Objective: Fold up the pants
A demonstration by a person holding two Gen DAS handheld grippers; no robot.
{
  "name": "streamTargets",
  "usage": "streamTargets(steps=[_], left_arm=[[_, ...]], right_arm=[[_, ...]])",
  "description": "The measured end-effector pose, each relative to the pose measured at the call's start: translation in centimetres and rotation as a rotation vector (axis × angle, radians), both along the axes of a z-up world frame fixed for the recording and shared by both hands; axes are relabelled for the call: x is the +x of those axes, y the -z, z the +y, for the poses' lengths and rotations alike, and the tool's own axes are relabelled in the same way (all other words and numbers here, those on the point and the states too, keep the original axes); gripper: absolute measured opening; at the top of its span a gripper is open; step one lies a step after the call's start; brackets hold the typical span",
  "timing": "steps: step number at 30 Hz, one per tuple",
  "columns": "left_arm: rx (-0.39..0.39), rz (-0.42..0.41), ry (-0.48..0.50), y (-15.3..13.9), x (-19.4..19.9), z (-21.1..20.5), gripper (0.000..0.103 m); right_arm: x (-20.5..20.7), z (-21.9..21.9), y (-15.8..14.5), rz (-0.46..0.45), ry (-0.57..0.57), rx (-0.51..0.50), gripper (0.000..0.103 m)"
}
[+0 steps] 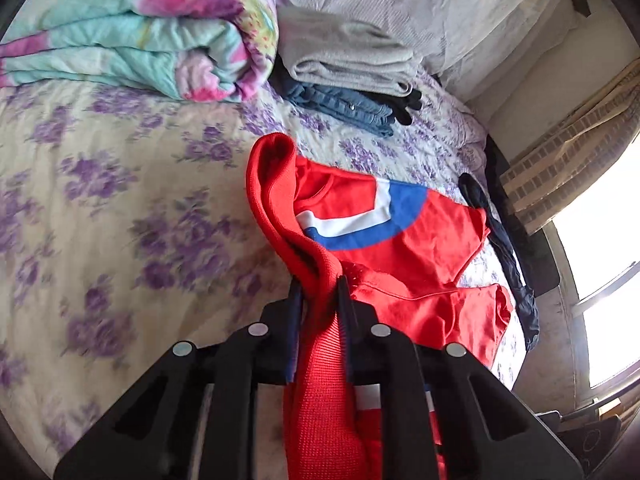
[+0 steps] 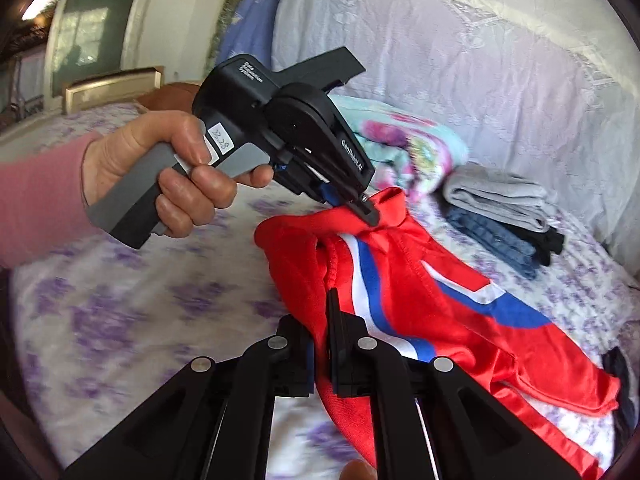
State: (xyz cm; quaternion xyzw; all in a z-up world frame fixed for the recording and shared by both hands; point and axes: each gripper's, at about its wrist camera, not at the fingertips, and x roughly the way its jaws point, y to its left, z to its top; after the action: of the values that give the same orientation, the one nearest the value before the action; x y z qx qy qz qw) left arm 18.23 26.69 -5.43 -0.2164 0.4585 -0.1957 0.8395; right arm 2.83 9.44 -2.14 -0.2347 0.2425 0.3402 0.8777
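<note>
Two sets of jaws pinching the red pants (image 2: pixel 420 292) at the ribbed waistband: left gripper (image 1: pixel 320 284) clamping one folded edge, right gripper (image 2: pixel 320 312) clamping the fabric just beside it. Trailing forward and rightward from both, legs lying long across the bed (image 1: pixel 120 200), partly lifted near the jaws. Looking crumpled, shiny red with white and blue stripes. Sitting well beyond the jaws, a stack of folded clothes (image 1: pixel 352 80). Likely needing spreading apart next.
</note>
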Motion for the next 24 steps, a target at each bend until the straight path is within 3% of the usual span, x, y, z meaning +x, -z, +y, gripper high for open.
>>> streamTargets(steps=[9, 12, 13, 14, 16, 18, 20, 24], left_arm=[[0.012, -0.01, -0.166, 1.8, -8.5, 6.4, 0.017], [0.084, 0.029, -0.226, 3.1, -9.8, 7.1, 0.02], [0.106, 0.028, -0.243, 3.1, -10.2, 7.3, 0.02], [0.14, 0.015, -0.268, 2.6, -10.6, 7.5, 0.024], [0.194, -0.027, -0.31, 1.3, -11.6, 7.8, 0.044], [0.246, -0.114, -0.336, -0.9, -13.0, 7.4, 0.059], [0.253, -0.175, -0.293, -2.2, -13.6, 5.8, 0.063], [0.144, -0.228, -0.074, -2.4, -14.5, 0.4, 0.067]], right_arm=[[-3.7, 4.9, 2.0, 0.05, -0.172, -0.044, 0.006], [-3.2, 5.3, 3.2, 0.128, -0.172, -0.076, 0.028], [-3.0, 4.9, 3.1, 0.145, -0.161, -0.065, 0.044], [-2.8, 3.8, 2.6, 0.16, -0.143, -0.03, 0.055], [-3.0, 1.2, 1.5, 0.175, -0.107, 0.026, 0.065], [-2.2, -2.1, 0.5, 0.174, -0.026, 0.074, 0.068], [-1.3, -5.8, -0.2, 0.153, 0.112, 0.108, 0.068], [3.0, -17.5, -0.7, 0.206, 0.571, 0.216, 0.068]])
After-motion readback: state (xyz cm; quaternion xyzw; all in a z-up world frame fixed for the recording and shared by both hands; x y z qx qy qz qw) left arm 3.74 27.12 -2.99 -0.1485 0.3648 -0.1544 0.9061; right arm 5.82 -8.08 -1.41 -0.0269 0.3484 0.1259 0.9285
